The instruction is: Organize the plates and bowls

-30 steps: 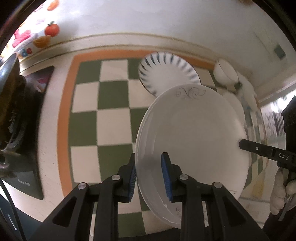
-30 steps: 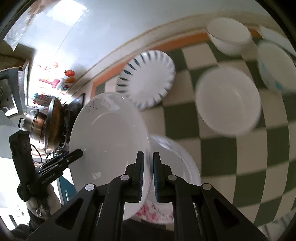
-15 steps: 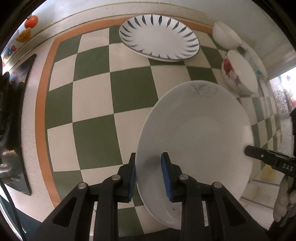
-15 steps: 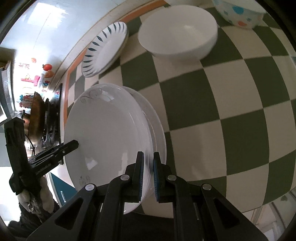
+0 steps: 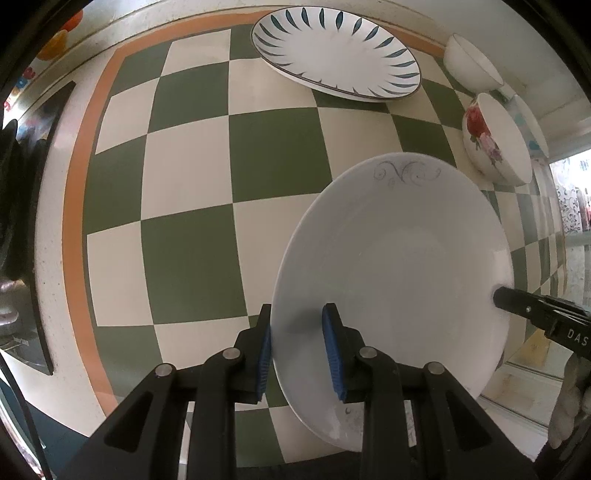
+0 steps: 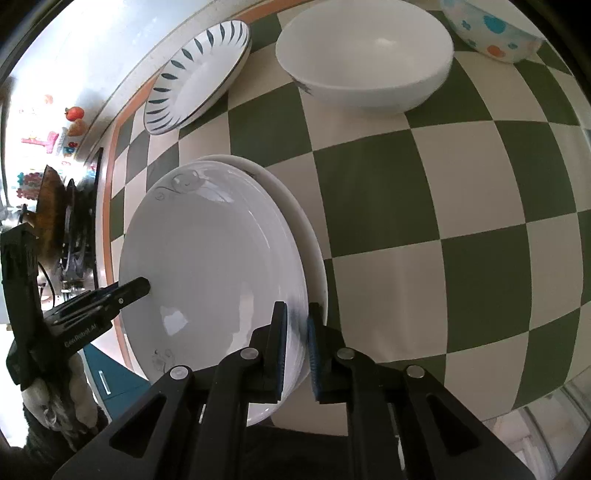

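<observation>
A white plate with a grey scroll motif (image 5: 399, 266) is held at opposite rims by both grippers. My left gripper (image 5: 297, 347) is shut on its near rim; my right gripper (image 6: 295, 343) is shut on the other rim. In the right wrist view this plate (image 6: 207, 273) sits on or just above a second white plate (image 6: 314, 251) lying on the checkered cloth. A blue-leaf plate (image 5: 336, 51) lies at the far edge. A white bowl (image 6: 365, 55), a floral bowl (image 5: 491, 144) and a dotted bowl (image 6: 491, 29) stand nearby.
The green and cream checkered cloth (image 5: 192, 177) with an orange border covers the counter. A stove with a pan (image 6: 51, 218) is at the left end. The counter's front edge runs close under both grippers.
Both grippers have lowered the scroll plate from a tilted, raised position down toward the counter. It now lies nearly flat over the second white plate.
</observation>
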`<control>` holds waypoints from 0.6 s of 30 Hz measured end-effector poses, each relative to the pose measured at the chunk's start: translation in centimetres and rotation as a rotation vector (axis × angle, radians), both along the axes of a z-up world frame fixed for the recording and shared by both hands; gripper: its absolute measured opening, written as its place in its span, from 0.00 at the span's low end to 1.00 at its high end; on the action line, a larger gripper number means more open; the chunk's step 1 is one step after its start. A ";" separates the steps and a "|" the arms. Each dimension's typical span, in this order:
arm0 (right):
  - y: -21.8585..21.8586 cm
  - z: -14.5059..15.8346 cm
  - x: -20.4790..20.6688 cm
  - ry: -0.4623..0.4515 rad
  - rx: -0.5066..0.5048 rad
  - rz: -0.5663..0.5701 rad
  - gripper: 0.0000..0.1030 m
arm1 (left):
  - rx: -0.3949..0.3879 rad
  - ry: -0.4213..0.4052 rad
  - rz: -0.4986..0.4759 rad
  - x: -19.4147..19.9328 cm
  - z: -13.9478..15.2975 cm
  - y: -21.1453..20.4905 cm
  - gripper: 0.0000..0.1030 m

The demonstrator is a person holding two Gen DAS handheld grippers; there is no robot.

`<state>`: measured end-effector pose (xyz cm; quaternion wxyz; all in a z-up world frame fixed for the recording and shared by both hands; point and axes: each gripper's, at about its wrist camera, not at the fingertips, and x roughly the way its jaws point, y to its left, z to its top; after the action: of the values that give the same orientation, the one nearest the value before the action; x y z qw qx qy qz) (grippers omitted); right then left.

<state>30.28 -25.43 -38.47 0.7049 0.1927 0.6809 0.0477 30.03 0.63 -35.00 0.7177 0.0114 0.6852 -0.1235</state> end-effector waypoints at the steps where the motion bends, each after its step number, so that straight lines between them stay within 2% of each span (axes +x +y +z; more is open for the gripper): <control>1: 0.2 0.2 0.1 -0.004 -0.013 0.015 0.14 | 0.003 0.004 -0.004 0.0 -0.1 -0.1 0.23; 6: 0.7 0.9 0.9 0.008 -0.062 0.062 0.15 | -0.001 0.006 -0.011 -0.1 -0.3 -0.6 0.23; 9: 0.6 0.8 1.0 0.020 -0.094 0.087 0.22 | 0.007 0.008 -0.013 -0.1 -0.6 -0.7 0.23; 14: -0.3 1.8 1.3 0.011 -0.036 0.102 0.23 | 0.002 0.022 0.009 0.0 -0.8 -0.8 0.23; 18: -1.4 4.1 2.3 -0.026 -0.001 0.090 0.23 | -0.021 -0.004 0.052 0.6 1.3 0.2 0.23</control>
<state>32.60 -26.82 -34.32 0.7110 0.1605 0.6797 0.0816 30.63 0.79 -33.67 0.7223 -0.0137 0.6823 -0.1119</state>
